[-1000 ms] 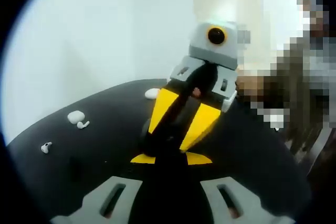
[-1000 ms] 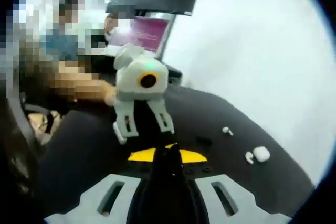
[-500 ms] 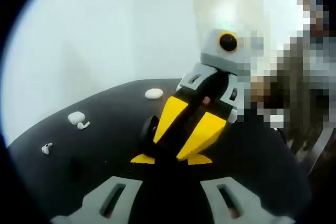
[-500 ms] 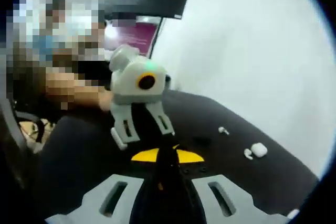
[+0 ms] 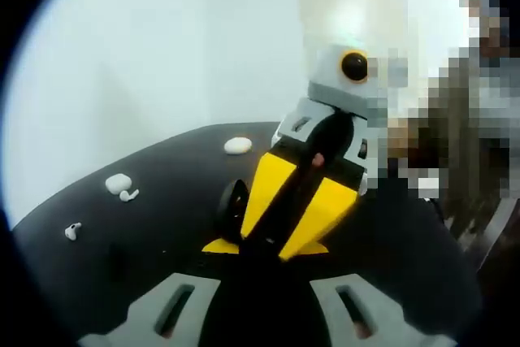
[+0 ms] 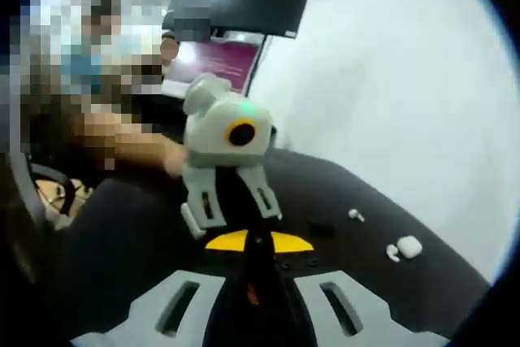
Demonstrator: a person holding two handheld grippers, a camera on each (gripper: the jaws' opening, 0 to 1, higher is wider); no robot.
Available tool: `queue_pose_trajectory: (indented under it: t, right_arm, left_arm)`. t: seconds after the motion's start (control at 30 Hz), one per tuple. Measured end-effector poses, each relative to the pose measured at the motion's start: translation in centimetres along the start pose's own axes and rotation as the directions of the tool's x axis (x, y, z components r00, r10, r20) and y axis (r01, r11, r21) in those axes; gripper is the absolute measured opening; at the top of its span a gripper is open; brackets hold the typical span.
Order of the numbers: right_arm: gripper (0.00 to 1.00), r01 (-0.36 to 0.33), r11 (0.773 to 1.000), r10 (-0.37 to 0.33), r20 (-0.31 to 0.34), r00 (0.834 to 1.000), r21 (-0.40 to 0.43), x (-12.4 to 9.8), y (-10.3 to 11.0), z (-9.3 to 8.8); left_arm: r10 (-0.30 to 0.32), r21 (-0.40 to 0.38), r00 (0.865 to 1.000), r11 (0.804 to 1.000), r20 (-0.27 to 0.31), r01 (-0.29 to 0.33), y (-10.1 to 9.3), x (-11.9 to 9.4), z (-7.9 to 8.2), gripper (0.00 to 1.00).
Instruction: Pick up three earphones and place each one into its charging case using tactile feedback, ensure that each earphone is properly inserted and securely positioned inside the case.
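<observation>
earphone (image 5: 72, 231) lies far left of left gripper (image 5: 264, 243).

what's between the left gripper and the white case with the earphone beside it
Nothing visible. In the left gripper view the white case and the earphone beside it lie off to the left on bare black table. The right gripper sits straight ahead, clear of that path.

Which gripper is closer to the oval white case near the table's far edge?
Right. The right gripper lies alongside the oval white case; the left gripper faces it across the table.
</observation>
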State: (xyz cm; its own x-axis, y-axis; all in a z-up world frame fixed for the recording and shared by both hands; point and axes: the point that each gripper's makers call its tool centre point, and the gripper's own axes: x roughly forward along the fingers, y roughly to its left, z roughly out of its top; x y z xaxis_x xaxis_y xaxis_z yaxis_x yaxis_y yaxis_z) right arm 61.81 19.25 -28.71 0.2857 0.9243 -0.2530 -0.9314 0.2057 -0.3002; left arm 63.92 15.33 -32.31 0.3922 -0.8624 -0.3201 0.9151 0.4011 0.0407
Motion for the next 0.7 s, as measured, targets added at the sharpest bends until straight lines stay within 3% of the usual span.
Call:
queue_pose_trajectory:
  t: [0.2, 0.3, 0.47, 0.7]
  right_arm:
    - [0.07, 0.003, 1.0, -0.003, 0.017, 1.0, 0.011, 0.0, -0.3, 0.2]
    - [0.07, 0.038, 0.999, -0.038, 0.019, 0.999, 0.005, -0.6, -1.3, 0.5]
    - [0.08, 0.057, 0.985, -0.078, 0.13, 0.988, 0.162, -2.3, -3.3, 1.9]
    - [0.11, 0.069, 0.983, -0.092, 0.126, 0.988, 0.169, -2.5, -3.9, 1.7]
  left_arm:
    - [0.0, 0.001, 1.0, 1.0, 0.0, 0.0, 0.0, 0.0, 0.0, 0.15]
    - [0.0, 0.002, 1.0, 1.0, 0.0, 0.0, 0.1, 0.0, 0.0, 0.15]
    - [0.0, 0.002, 1.0, 1.0, 0.001, 0.0, 0.1, 0.0, 0.0, 0.15]
    - [0.0, 0.002, 1.0, 1.0, 0.001, 0.0, 0.2, 0.0, 0.0, 0.15]
